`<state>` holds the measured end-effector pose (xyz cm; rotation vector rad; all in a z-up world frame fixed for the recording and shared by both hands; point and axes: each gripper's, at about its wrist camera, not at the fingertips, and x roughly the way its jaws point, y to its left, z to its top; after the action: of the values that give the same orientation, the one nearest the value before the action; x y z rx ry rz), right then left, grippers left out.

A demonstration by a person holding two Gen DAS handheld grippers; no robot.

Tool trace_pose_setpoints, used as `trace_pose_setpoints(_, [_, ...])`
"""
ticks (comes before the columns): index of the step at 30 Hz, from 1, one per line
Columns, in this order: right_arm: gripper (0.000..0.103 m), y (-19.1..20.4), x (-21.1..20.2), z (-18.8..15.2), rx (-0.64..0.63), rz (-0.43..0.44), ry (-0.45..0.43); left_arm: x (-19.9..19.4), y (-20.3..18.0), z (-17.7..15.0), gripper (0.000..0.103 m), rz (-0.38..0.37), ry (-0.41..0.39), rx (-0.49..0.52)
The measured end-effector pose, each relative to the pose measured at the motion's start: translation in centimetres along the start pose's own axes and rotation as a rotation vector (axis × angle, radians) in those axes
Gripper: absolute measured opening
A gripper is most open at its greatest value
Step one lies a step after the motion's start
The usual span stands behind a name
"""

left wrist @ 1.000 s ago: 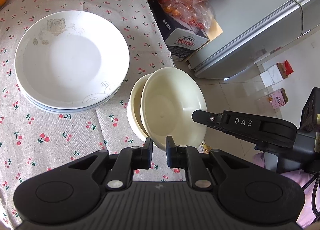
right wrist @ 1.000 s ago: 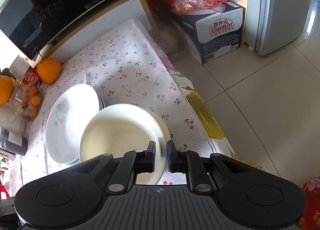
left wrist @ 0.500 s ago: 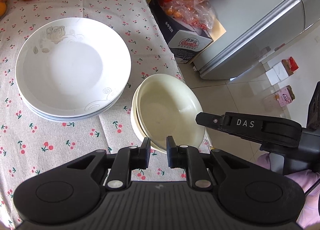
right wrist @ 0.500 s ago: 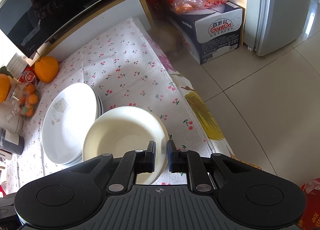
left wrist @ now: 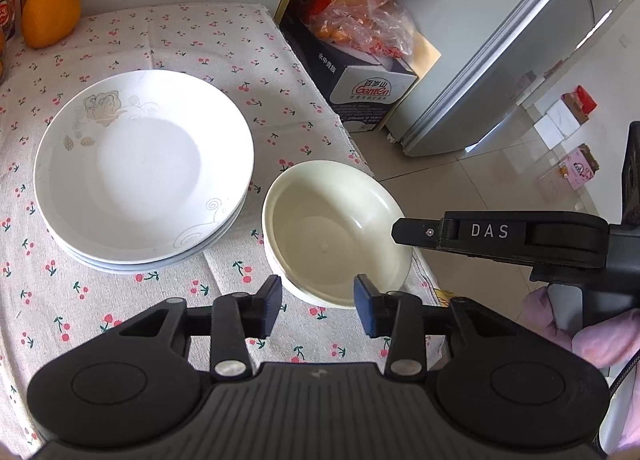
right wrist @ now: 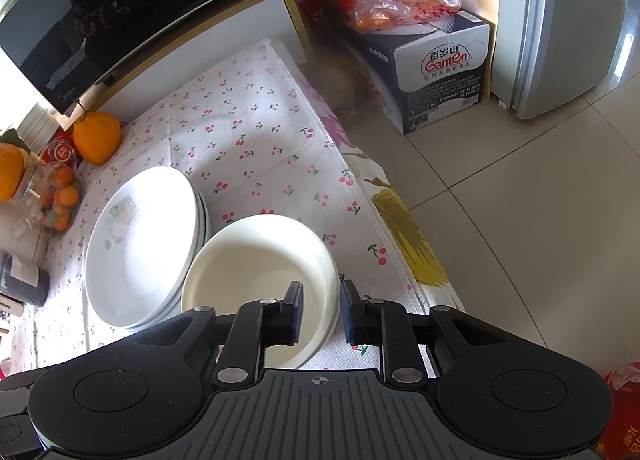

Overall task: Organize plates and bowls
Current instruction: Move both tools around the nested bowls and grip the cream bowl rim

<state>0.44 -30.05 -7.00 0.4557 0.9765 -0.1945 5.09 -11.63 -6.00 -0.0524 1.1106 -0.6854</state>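
I note the nested cream bowls [left wrist: 336,236] sit mouth-up, round and glossy, at the cherry-print worktop [left wrist: 168,40] edge beside stacked white plates [left wrist: 144,172]. Left hand-held gripper [left wrist: 316,306] and right hand-held gripper [right wrist: 320,310] just opened, released, rim between jaws.

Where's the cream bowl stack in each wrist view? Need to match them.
Left wrist: cream bowl stack sits right of centre, just beyond the left gripper.
Right wrist: lower centre, rim between the right gripper fingers.
Shared landmark: stack of white floral plates, left of the bowls in both.
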Motion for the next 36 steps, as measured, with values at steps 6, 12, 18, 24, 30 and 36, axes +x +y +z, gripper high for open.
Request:
trace_pose_setpoints(6, [0.050,0.2,-0.3,-0.1,-0.038,-0.001,-0.017,-0.4,-0.8,-0.5,0.060,0.026,-0.026,0.114])
trace_pose_setpoints(12, [0.070,0.7,-0.8,-0.3,-0.119,0.021,-0.049,-0.6,-1.4,-1.2,0.072,0.020,-0.043,0.248])
trace_pose_setpoints(18, [0.073,0.6,-0.9,-0.9,-0.198,0.029,-0.071,-0.4,-1.5,-2.1,0.079,0.031,-0.061,0.368])
trace_pose_setpoints(24, [0.081,0.4,-0.9,-1.6,-0.274,0.046,-0.114,-0.2,-1.2,-2.9,0.081,-0.001,-0.091,0.445])
trace_pose_setpoints(30, [0.081,0.0,-0.4,-2.8,-0.371,0.126,-0.154,0.3,-1.0,-3.9,0.081,-0.053,-0.097,0.500])
trace_pose_setpoints(36, [0.084,-0.9,0.8,-3.3,-0.380,0.190,-0.175,1.3,-1.1,-4.4,0.078,-0.069,-0.115,0.541])
